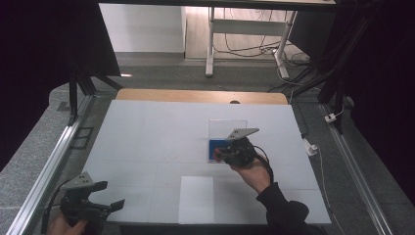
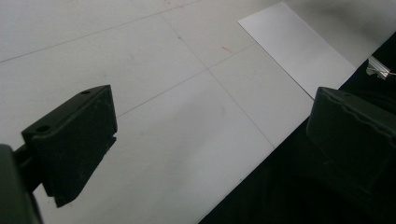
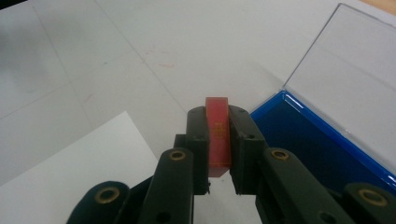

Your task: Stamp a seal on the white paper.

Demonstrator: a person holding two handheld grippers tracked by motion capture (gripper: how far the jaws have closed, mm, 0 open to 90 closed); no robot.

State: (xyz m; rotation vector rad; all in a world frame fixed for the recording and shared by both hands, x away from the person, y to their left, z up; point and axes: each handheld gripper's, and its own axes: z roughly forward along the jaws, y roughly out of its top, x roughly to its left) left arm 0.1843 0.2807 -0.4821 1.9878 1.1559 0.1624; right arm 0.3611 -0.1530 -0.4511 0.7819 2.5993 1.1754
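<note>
A small red block [image 3: 218, 135] with faint gold lettering on its narrow face stands upright, pinched on both flat sides between the jaws of the right hand-held gripper [image 3: 218, 144]; its top edge rises just above the jaw tips. Just beside it sits a shallow blue case [image 3: 317, 140] — lid [image 3: 345, 70] clear and swung open, standing up behind the blue base. From above, the case [image 1: 215, 147] lies near the middle of the white surface [image 1: 147, 142], and a white sheet of paper [image 1: 196, 199] lies flat nearer the front edge — apart from the case.

open case [image 1: 227, 139] mid-table | paper sheet [image 1: 196, 199] nearer, left of it
</note>
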